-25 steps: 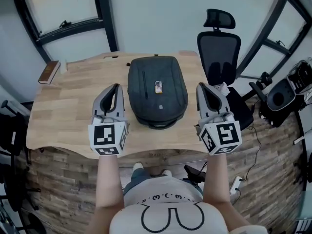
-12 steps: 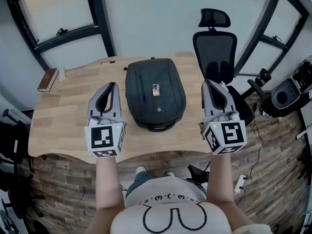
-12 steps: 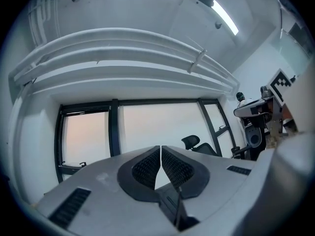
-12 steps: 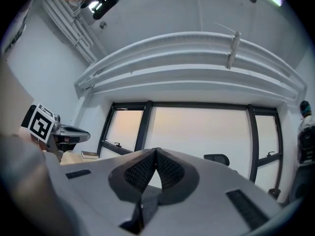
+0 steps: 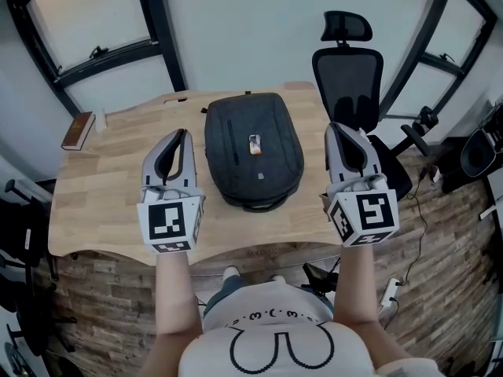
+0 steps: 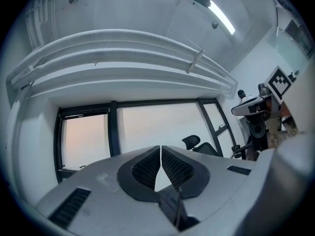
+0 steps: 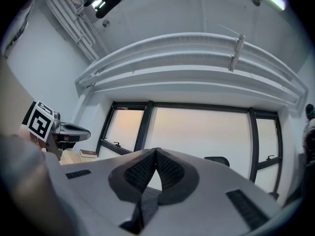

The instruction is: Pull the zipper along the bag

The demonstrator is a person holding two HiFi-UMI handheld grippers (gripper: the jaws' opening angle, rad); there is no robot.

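**Two hand-held grippers poised beside a bag on a table.** The left gripper [image 5: 183,135] and the right gripper [image 5: 335,128] are held out roughly level on either side of the bag [image 5: 253,151], apart from it and above the table [image 5: 102,183]; neither touches anything. In each gripper view the ribbed pads [image 6: 147,168] meet at the tips with nothing between them, so both pairs of jaws are closed and empty. Both cameras look across the room toward the windows [image 5: 86,18] rather than down at the work. This raised, symmetric posture reads as a ready stance: the task appears not yet begun, and each hand is placed to drop onto its own side of the bag, probably one to steady the fabric and the other to take the slider. The bag is a dark grey backpack lying flat at the middle of the table, long axis running away from the person, with what looks like a carry handle [image 5: 253,203] at the near end. A small light tag [image 5: 255,142] sits near the centre of its upper face, and a thin dark line, likely a pocket zipper [image 5: 231,140], runs lengthwise left of it. No slider can be made out. The shell looks soft and will likely shift unless held
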